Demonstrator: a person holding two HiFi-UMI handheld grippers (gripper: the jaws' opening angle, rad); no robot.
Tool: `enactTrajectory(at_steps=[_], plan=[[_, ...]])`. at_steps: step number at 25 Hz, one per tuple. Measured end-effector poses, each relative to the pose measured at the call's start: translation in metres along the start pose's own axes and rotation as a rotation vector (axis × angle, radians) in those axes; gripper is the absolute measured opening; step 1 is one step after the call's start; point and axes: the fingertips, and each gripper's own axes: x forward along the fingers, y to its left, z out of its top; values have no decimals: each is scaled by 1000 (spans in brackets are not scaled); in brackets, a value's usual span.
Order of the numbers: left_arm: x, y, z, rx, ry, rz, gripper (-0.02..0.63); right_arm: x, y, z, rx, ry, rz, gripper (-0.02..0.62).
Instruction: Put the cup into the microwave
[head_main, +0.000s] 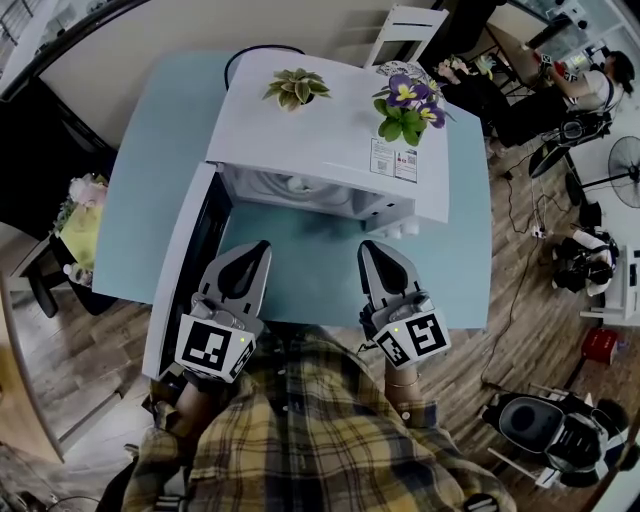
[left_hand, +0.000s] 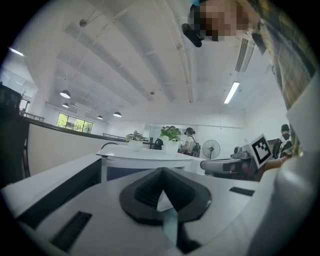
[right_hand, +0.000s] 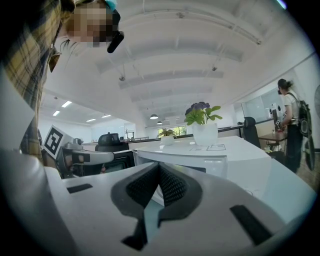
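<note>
The white microwave (head_main: 320, 140) stands on a light-blue table (head_main: 150, 200), with its door (head_main: 185, 270) swung open to the left and the cavity (head_main: 290, 190) facing me. No cup shows in any view. My left gripper (head_main: 258, 250) hovers over the table in front of the cavity, beside the open door, its jaws shut and empty. My right gripper (head_main: 372, 250) hangs level with it to the right, shut and empty as well. The left gripper view looks past the closed pads (left_hand: 145, 192) at the microwave (left_hand: 145, 155). The right gripper view shows its closed pads (right_hand: 172, 187) before the microwave (right_hand: 200, 155).
Two potted plants sit on the microwave's top, a green one (head_main: 297, 88) and a purple-flowered one (head_main: 408, 105). A white chair (head_main: 405, 30) stands behind the table. A person (head_main: 590, 75) sits at the far right, near a fan (head_main: 618, 165) and gear on the wooden floor.
</note>
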Motion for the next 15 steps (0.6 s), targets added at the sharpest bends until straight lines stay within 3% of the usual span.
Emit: enactTrajectory(at_steps=[15], plan=[[-1,2,2,1,-5,2,-8,9,8,4,-6,-7,39,2]])
